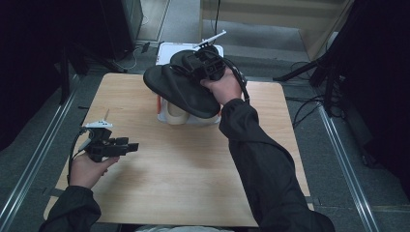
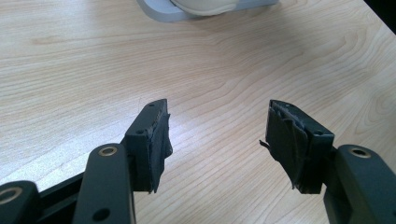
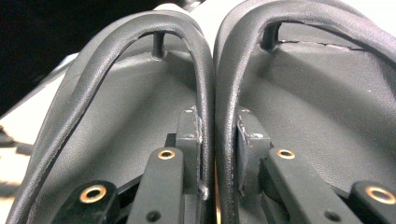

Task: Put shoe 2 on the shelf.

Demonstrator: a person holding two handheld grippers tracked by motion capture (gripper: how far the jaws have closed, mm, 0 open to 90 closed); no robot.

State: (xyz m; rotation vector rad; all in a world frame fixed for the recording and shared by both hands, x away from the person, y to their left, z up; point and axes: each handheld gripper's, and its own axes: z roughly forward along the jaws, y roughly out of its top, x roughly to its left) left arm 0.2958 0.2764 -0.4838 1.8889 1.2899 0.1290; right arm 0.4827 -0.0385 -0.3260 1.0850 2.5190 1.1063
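Right hand-held gripper carrying a pair of black flip-flops above the far end of the worktop

Nearest, the left hand-held gripper (image 1: pixel 129 145) is idling over the bare worktop (image 1: pixel 193 174), jaws spread and holding nothing, keeping clear. Farther off, the right hand-held gripper (image 3: pixel 218 154) is pinching the two flip-flops' (image 1: pixel 181 87) inner straps (image 3: pixel 215 93) together so both lift as one, hanging above the white tray (image 1: pixel 167 48) and a beige shoe (image 1: pixel 177 115) at the far edge.

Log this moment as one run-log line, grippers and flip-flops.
right gripper: shut on flip-flop straps | black flip-flops: held above table | left gripper: open, nothing between its jaws
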